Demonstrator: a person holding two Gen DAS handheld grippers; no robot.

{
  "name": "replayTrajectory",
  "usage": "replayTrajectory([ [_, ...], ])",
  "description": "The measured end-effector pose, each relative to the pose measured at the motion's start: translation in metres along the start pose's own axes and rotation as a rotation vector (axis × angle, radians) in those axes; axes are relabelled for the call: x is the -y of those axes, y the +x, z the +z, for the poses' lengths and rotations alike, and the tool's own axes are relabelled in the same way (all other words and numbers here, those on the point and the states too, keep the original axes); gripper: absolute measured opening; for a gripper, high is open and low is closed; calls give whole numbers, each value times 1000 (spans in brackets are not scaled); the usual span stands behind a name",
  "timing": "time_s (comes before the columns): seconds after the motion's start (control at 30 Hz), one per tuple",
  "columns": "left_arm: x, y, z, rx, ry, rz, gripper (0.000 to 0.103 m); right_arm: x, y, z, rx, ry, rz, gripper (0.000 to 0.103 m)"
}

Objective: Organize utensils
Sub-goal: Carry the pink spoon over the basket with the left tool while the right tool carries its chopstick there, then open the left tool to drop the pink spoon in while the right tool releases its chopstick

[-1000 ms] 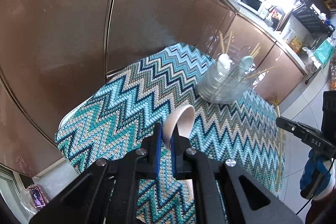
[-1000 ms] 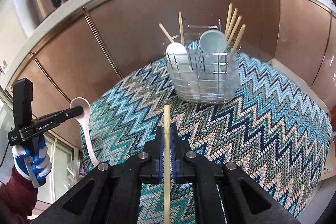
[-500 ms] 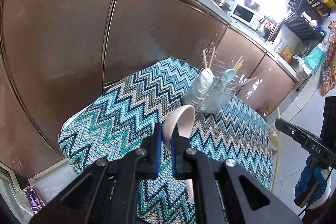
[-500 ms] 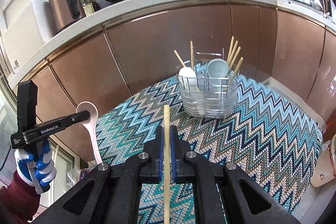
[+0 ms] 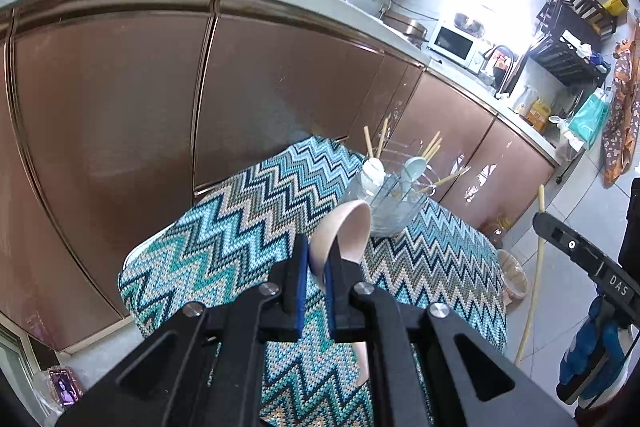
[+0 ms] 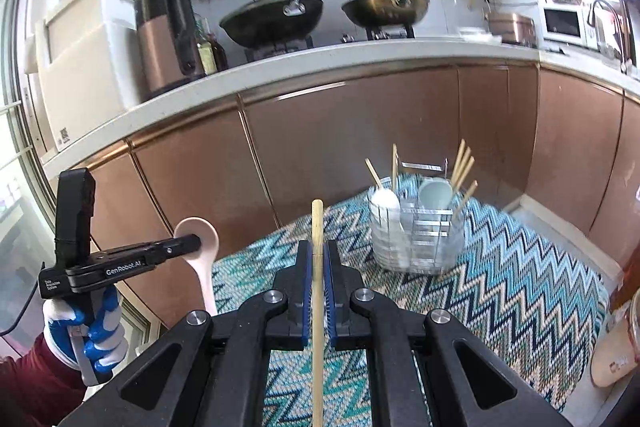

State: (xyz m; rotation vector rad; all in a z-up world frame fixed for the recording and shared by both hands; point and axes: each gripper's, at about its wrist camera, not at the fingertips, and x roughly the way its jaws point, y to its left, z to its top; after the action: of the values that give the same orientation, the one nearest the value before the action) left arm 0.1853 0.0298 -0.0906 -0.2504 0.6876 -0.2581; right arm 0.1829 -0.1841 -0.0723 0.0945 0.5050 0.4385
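Standing before a small worktop [image 6: 520,291] covered in a blue zigzag cloth, with copper-coloured kitchen cabinets [image 6: 340,155] behind it, I hold one tool in each gloved hand above the cloth.

At the far end of the worktop stands a clear, wire-framed utensil holder [image 6: 416,235]. It already contains a white spoon [image 6: 386,205], a pale blue spoon [image 6: 434,193] and several chopsticks, all upright or leaning.

My left tool [image 5: 316,267] is pinching a beige soup spoon [image 5: 348,231] near the neck, bowl tipped up towards the holder, handle hanging below the jaws. From the right view the same spoon [image 6: 202,247] is seen clear of the cloth.

My right tool [image 6: 318,291] is pressed together on a single wooden chopstick [image 6: 317,235], which runs straight forward between the pads, its tip pointing towards the holder.

I judge this to be the carrying step: both utensils are picked up and neither is yet in the holder, which is well apart from both tools. The next move, as I read it, calls for bringing each utensil over the holder, turning it upright, lowering it into a free section among the pieces already there, then letting go.
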Motion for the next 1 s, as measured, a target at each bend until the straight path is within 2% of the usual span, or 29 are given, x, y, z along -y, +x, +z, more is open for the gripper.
replayTrajectory([
  [0.47, 25, 16, 44, 37, 12, -37, 7, 15, 12, 37, 139, 0, 38, 6],
  [0.7, 47, 43, 86, 88, 28, -65, 7, 41, 32, 65, 238, 15, 45, 6],
  [0.87, 69, 72, 121, 151, 58, -64, 7, 67, 48, 83, 344, 26, 18, 6],
  [1.0, 86, 102, 139, 197, 91, -43, 7, 87, 66, 94, 419, 18, -36, 6],
])
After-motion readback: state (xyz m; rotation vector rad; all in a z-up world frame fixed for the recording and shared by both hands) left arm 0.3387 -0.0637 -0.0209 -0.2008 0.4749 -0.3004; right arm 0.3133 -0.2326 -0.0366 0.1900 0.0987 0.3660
